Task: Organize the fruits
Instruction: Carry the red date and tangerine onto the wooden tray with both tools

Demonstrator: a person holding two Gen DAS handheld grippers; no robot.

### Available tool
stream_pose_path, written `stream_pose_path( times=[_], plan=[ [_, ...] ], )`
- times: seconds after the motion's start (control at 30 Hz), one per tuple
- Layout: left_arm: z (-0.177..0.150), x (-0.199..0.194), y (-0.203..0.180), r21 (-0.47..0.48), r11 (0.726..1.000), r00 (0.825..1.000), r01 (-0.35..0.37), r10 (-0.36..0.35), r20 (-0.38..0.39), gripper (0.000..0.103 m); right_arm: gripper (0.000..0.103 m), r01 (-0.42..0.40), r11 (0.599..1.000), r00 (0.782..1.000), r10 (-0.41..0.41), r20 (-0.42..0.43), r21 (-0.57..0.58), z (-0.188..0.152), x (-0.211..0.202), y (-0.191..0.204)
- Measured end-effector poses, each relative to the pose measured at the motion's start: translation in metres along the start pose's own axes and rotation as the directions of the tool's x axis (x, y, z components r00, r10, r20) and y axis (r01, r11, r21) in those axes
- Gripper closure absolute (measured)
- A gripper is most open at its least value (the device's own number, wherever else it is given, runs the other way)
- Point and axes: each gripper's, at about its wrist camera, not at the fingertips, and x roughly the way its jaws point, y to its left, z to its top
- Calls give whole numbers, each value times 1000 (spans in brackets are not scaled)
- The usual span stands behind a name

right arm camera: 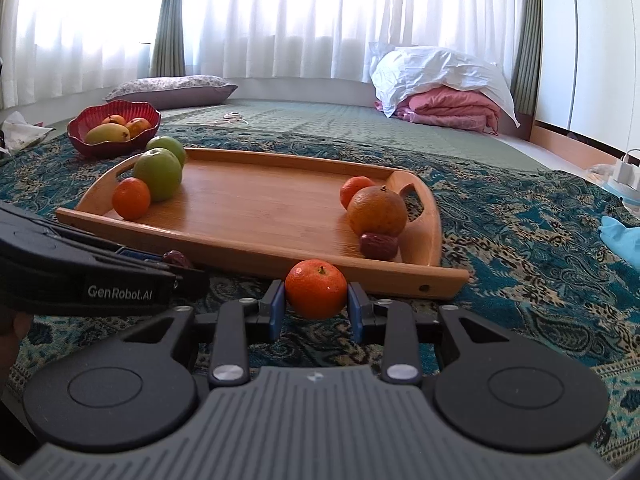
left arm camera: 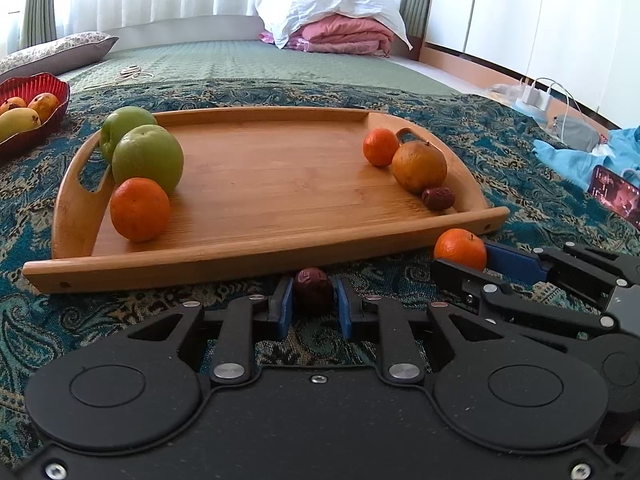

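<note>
While left fingers [left arm camera: 314, 304] pinching jujube [left arm camera: 313, 289], right fingers [right arm camera: 316, 308] on tangerine [right arm camera: 316, 289] (both beside tray [left arm camera: 256, 252]).

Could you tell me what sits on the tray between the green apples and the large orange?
Nothing: in both views, bare wood of the tray separates the green apples from the large orange.

Folded pink quilt [right arm camera: 452, 110] under white pillow [right arm camera: 432, 70]; floral cushion [right arm camera: 172, 86], phone [left arm camera: 616, 196], sheer curtains [right arm camera: 300, 16].

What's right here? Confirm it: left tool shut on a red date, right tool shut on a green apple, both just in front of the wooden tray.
One thing is wrong. The right tool is shut on a small orange, not a green apple, as the right wrist view shows. The left tool does grip the red date, both just in front of the wooden tray.
</note>
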Motion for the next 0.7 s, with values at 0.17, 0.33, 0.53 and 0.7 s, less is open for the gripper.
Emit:
stream_pose_path(
  times=[0.17, 0.33, 0.53, 0.7],
  plan=[
    [1, -4, -4, 21, 1000, 1000, -15, 15, 23, 84, 65, 0, 1000, 1000, 0, 1, 9, 0, 0, -1],
    [9, -16, -8, 43, 999, 997, -33, 30, 70, 84, 65, 2, 1000, 1000, -2, 6, 16, 1, 0, -2],
    [25, -25, -6, 34, 998, 994, -54, 51, 99, 84, 66, -4, 999, 1000, 4, 14, 32, 9, 1, -4],
    [37, -25, 3, 17, 997, 992, -72, 70, 106, 84, 65, -6, 999, 999, 4, 33, 44, 22, 5, -6]
  ],
)
